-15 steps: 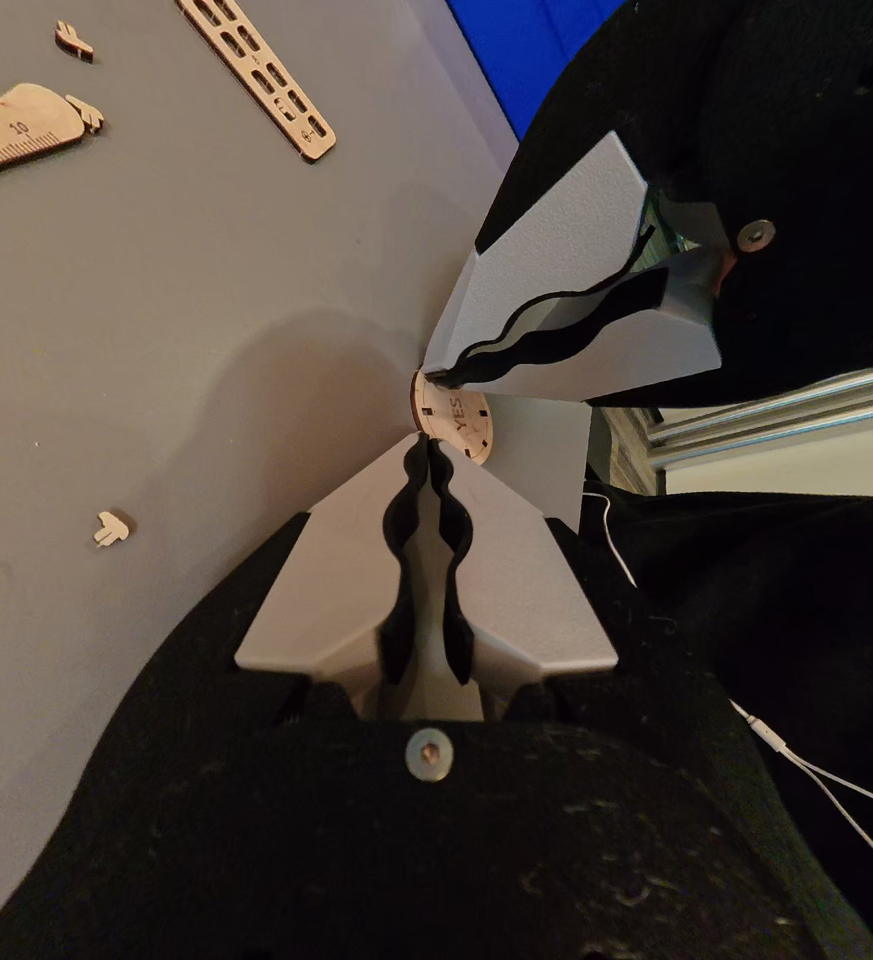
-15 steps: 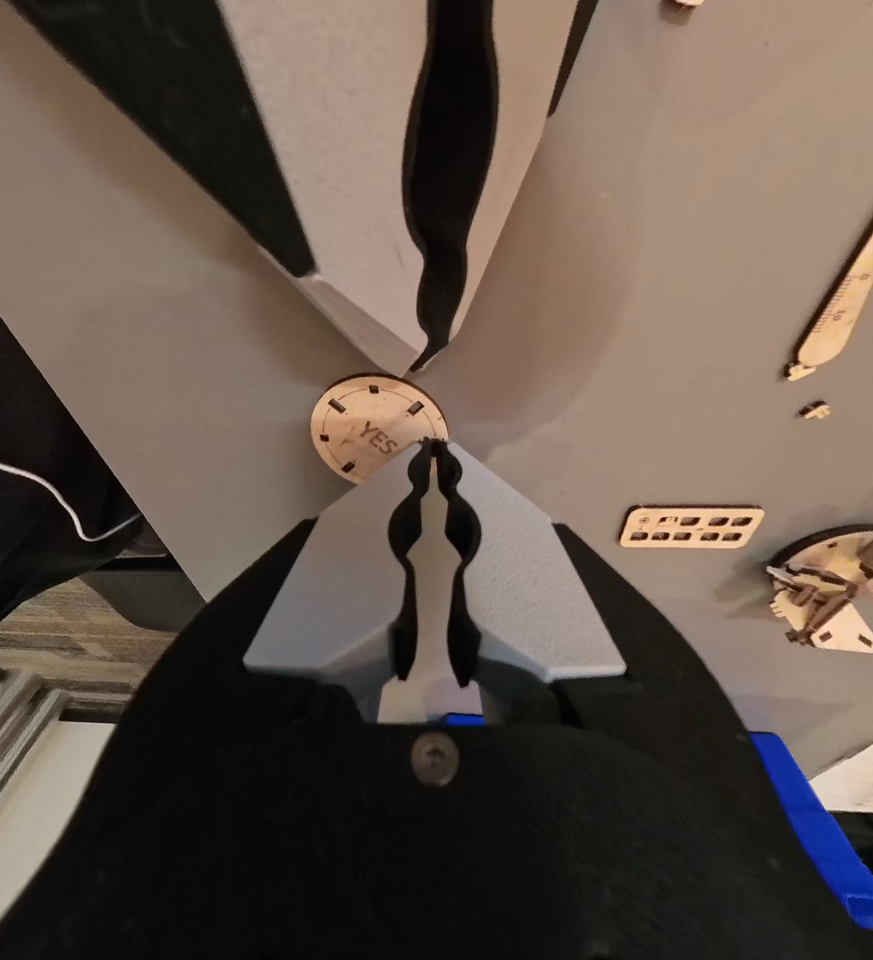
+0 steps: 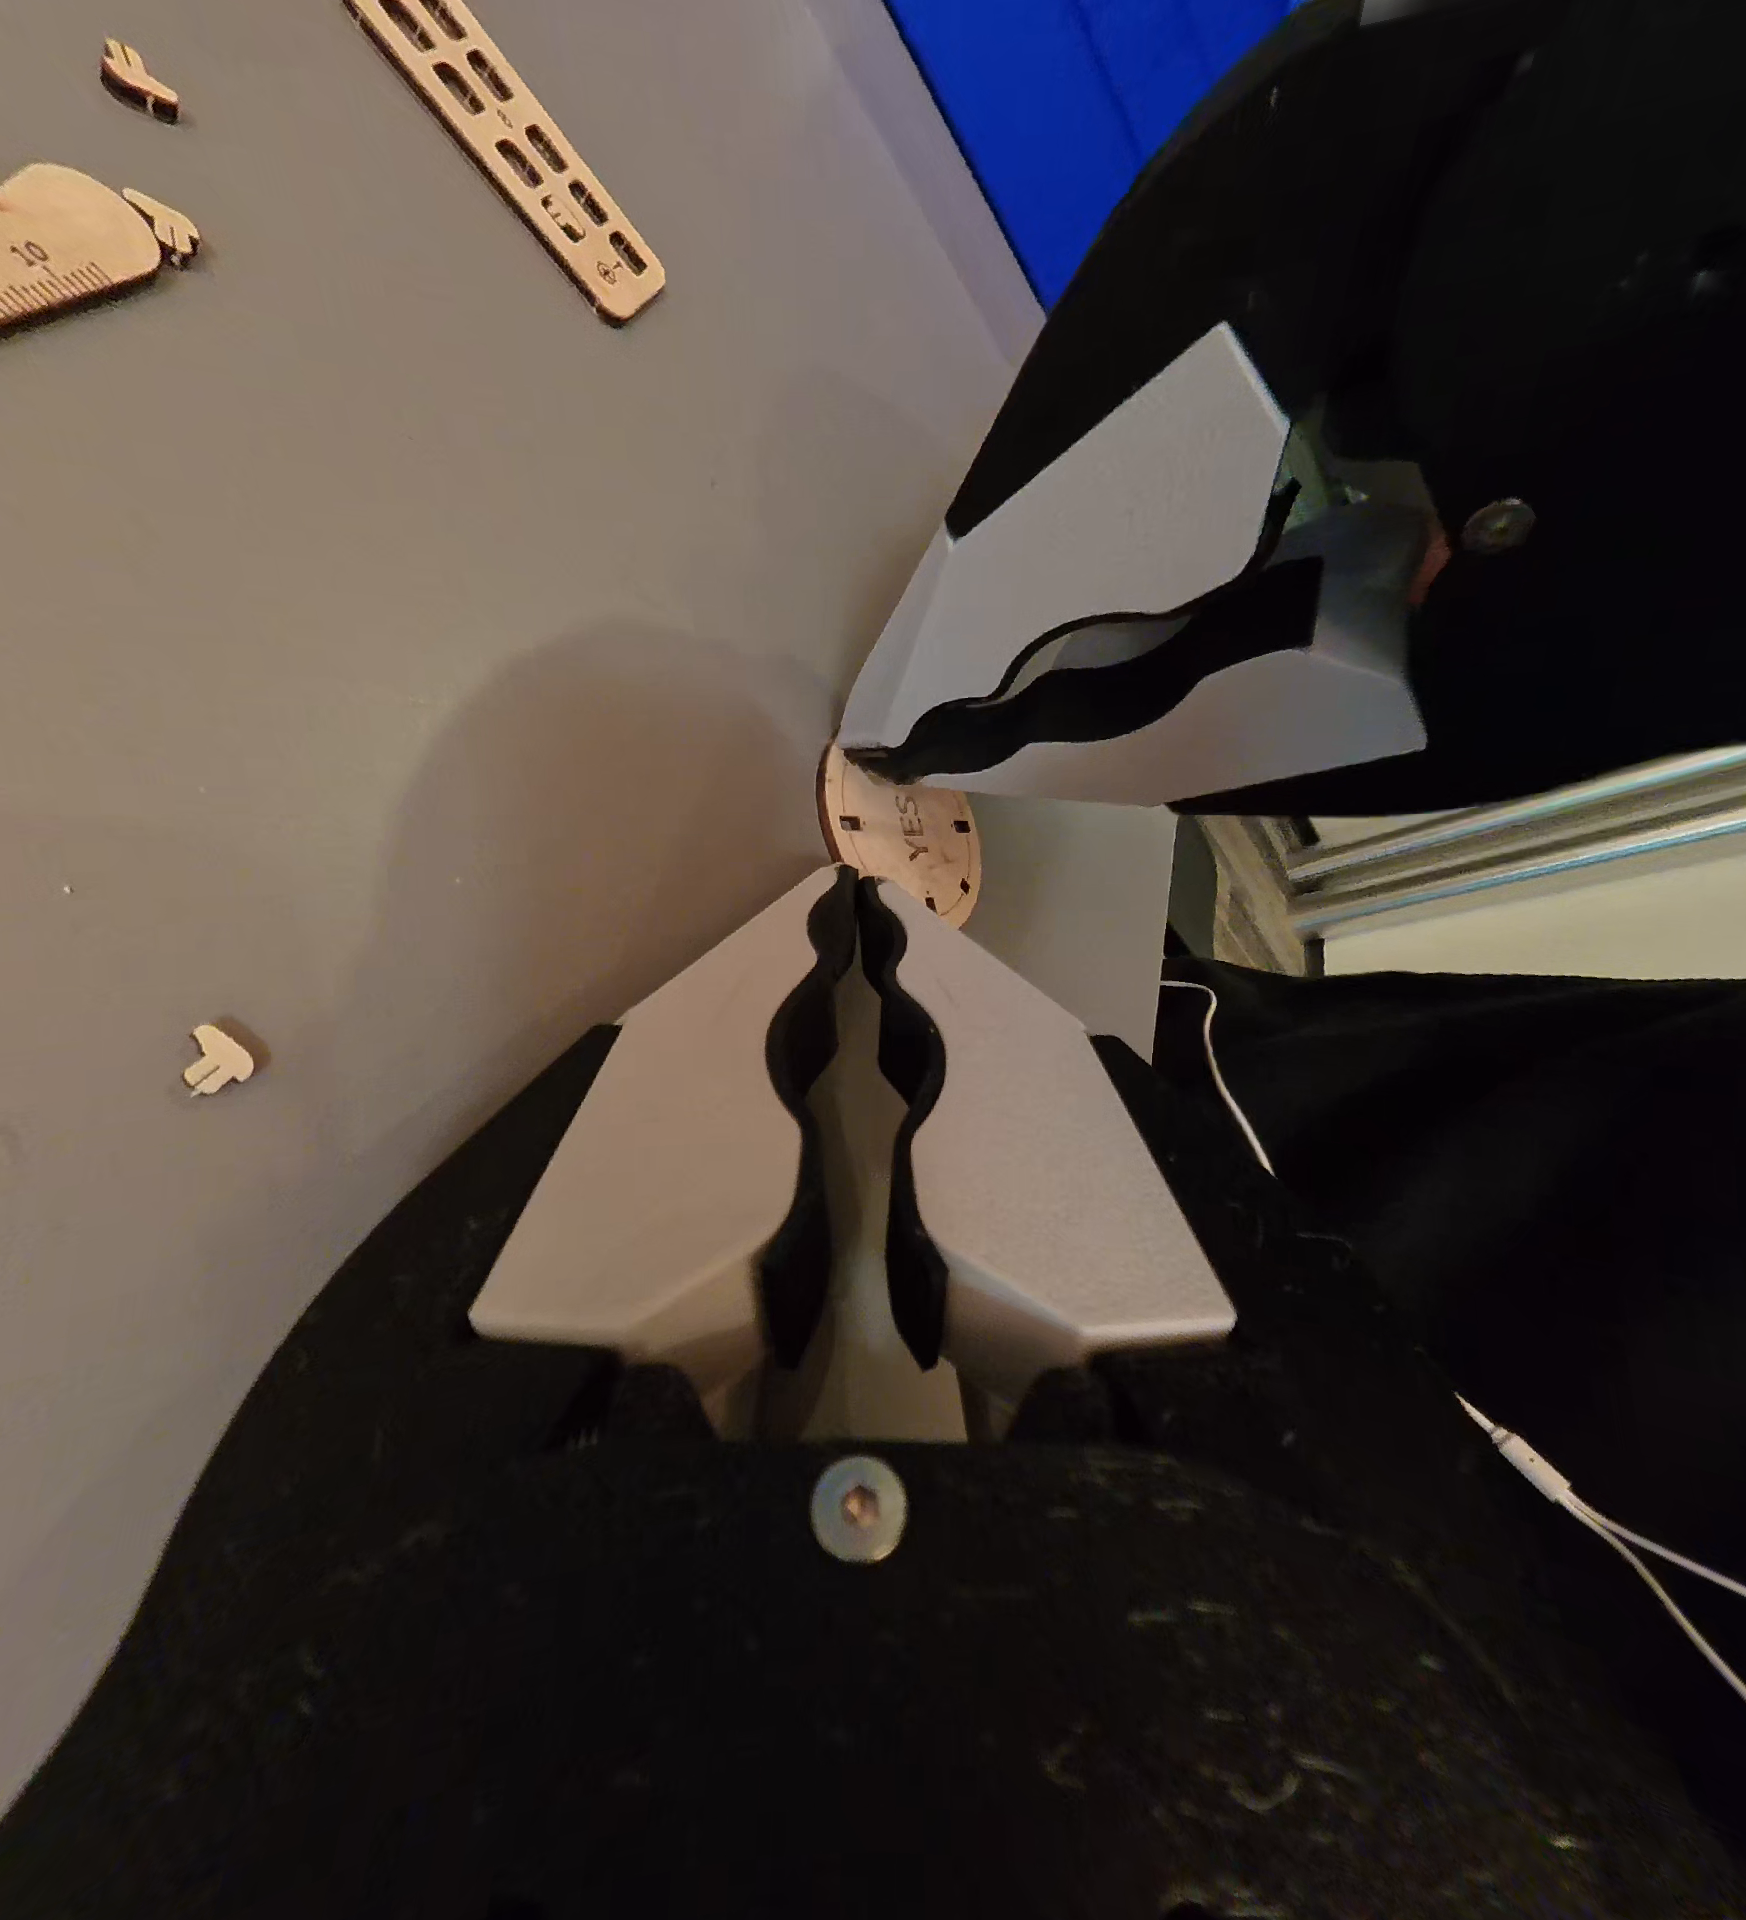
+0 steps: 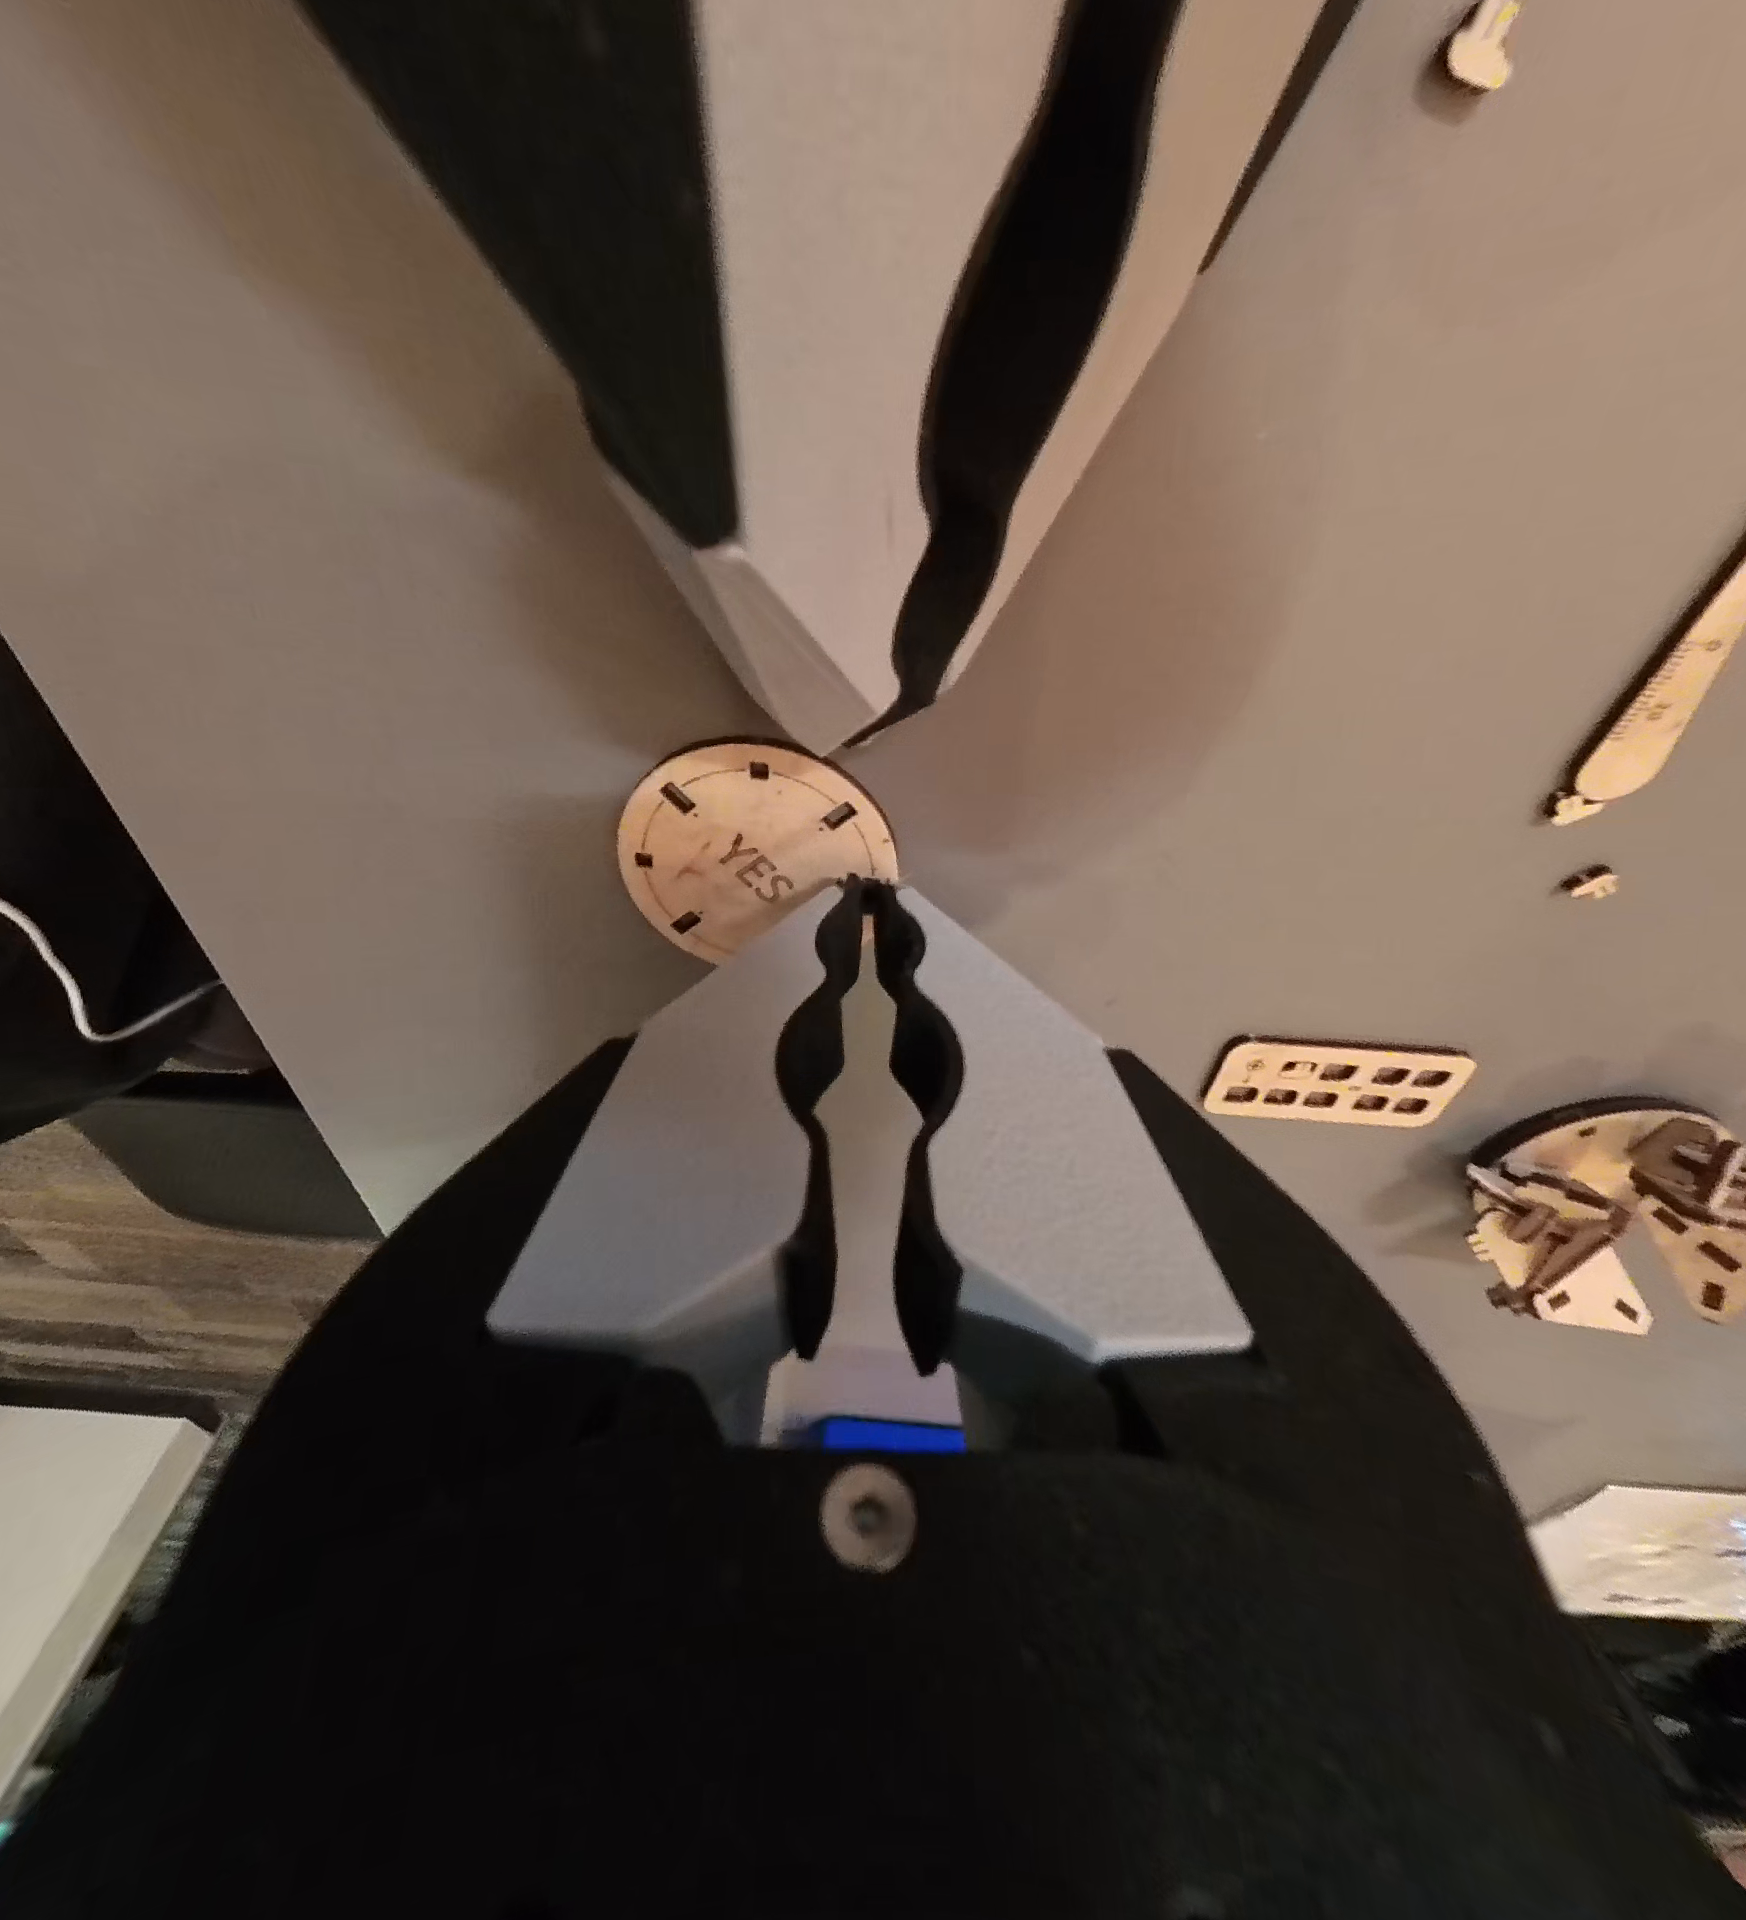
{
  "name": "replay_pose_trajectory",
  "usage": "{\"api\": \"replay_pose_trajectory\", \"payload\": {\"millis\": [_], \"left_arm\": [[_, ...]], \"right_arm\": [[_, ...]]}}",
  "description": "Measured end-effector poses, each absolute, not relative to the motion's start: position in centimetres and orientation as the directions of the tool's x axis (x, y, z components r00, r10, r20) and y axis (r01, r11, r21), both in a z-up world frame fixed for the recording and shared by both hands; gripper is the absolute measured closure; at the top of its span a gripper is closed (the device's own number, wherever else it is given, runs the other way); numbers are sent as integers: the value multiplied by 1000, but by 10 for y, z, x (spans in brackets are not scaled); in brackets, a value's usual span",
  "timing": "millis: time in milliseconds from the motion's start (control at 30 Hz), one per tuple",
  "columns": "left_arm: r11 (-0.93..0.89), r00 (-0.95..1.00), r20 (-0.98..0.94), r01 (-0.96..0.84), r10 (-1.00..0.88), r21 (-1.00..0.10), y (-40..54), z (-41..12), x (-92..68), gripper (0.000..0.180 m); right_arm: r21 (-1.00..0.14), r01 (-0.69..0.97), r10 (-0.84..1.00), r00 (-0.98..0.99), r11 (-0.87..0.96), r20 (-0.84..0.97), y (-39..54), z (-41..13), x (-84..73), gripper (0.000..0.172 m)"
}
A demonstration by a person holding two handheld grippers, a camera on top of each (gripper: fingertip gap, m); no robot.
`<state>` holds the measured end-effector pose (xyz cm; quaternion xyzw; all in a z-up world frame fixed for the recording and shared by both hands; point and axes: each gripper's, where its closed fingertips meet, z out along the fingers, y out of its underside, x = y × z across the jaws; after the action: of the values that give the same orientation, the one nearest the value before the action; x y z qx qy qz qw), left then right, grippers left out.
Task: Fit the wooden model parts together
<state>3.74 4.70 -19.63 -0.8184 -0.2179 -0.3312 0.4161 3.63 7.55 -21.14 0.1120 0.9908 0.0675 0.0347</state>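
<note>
A round wooden disc [image 3: 900, 831] with small slots lies flat on the grey table [image 3: 329, 623], close to the table's edge. My left gripper [image 3: 851, 881] is shut, with its fingertips against the disc's rim. My right gripper [image 4: 864, 886] is shut too, and its tips rest on the disc [image 4: 734, 842] at the rim on another side. In the left wrist view the right gripper [image 3: 874, 764] comes in from the upper right. In the right wrist view the left gripper [image 4: 853, 740] comes down from the top. Neither gripper has the disc between its pads.
A wooden ruler piece [image 3: 27, 260], a slotted strip [image 3: 516, 156] and small loose pieces [image 3: 220, 1055] lie farther off on the table. A slotted plate [image 4: 1336, 1081] and a part-built wooden assembly [image 4: 1658, 1216] lie to the right. The table edge [image 3: 1165, 935] is beside the disc. A white cable [image 3: 1679, 1579] hangs nearby. Less than 4 cm separates the two grippers' tips. The right tips stand about 11 cm off the slotted plate [image 4: 1336, 1081]. It turns up in the left wrist view [image 3: 519, 151] as well.
</note>
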Motion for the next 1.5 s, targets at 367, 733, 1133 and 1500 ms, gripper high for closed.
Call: {"api": "replay_pose_trajectory", "payload": {"millis": [367,733,1133,1500], "left_arm": [[-553,684,725,635,78,-539,46,-195,37,180],[-556,683,726,634,77,-537,46,-196,37,180],[-558,683,727,633,76,-537,46,-196,38,180],[-559,683,727,632,75,-537,46,-196,38,180]], "right_arm": [[61,230,229,-973,971,23,75,-210,30,147],[1,249,249,-968,969,25,75,-207,34,160],[2,249,249,-969,969,-1,75,-210,35,171],[1,245,245,-969,969,-2,73,-208,35,167]]}}
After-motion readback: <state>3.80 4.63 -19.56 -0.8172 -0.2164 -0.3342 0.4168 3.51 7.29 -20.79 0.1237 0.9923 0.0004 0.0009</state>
